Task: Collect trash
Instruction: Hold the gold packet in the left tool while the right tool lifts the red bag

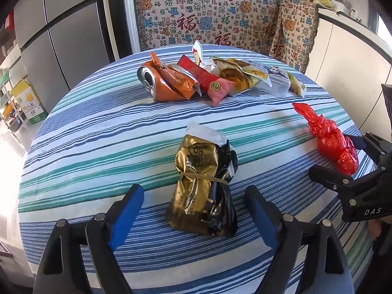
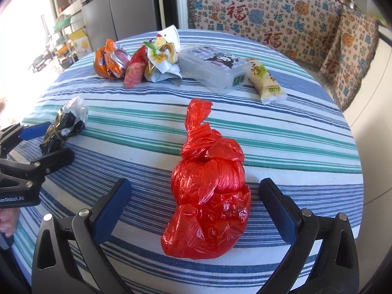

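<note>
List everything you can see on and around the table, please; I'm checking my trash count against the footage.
red knotted bag: 1, red, near side, between the right gripper's open fingers
gold-and-black tied bag: 1, gold/black, near side, between the left gripper's open fingers
crushed can: 1, orange, far pile, left end
snack wrappers: several, orange/red/yellow, far pile
clear plastic box: 1, transparent, right of pile
pale packet: 1, cream, right of box
striped tablecloth: 1, blue/green/white
patterned sofa cover: behind table
left gripper: 1, black, blue pads
right gripper: 1, black, blue pads
</note>
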The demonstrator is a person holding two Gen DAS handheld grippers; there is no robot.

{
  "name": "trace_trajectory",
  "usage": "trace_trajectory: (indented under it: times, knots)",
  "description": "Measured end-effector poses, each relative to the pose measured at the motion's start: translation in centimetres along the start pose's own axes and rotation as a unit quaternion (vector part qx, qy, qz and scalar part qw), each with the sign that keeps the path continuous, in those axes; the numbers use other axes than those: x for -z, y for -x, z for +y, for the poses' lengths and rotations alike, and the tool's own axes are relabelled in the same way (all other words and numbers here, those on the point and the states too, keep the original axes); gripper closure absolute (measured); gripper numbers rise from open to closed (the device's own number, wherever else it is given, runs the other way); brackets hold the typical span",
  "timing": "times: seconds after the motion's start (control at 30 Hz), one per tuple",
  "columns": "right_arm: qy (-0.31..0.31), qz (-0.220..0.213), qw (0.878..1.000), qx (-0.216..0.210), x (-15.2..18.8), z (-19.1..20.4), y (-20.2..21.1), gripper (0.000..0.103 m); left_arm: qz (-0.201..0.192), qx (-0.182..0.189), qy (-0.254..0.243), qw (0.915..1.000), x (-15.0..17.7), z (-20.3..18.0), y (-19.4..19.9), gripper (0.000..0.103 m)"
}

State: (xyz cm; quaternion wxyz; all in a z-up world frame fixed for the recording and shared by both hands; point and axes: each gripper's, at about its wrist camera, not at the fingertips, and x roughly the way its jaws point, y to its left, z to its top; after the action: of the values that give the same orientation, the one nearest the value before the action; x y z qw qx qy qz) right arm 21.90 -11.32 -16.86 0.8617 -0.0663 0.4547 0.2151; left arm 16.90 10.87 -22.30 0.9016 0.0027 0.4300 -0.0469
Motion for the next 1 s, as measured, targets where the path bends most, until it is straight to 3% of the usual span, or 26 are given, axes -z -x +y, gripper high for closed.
trace_trajectory:
  times: [0.83, 0.9, 1.0]
  knots:
    - [-0.004, 0.0, 1.0, 0.0, 0.0, -0.1, 0.2, 0.001, 0.0, -0.002, 0.0, 1.0, 0.0, 0.1, -0.1, 0.014]
    - [-0.015, -0.003, 1.0, -0.026, 0.1, -0.8, 0.7, 0.001, 0.0, -0.001, 0.0, 1.0, 0.0, 0.0, -0.1, 0.014]
    - [-0.047, 0.027, 0.996, -0.071, -0.1, -2.9, 1.9, 0.005, 0.008, 0.011, -0.01, 0.9999, 0.1, 0.1, 0.3, 0.014]
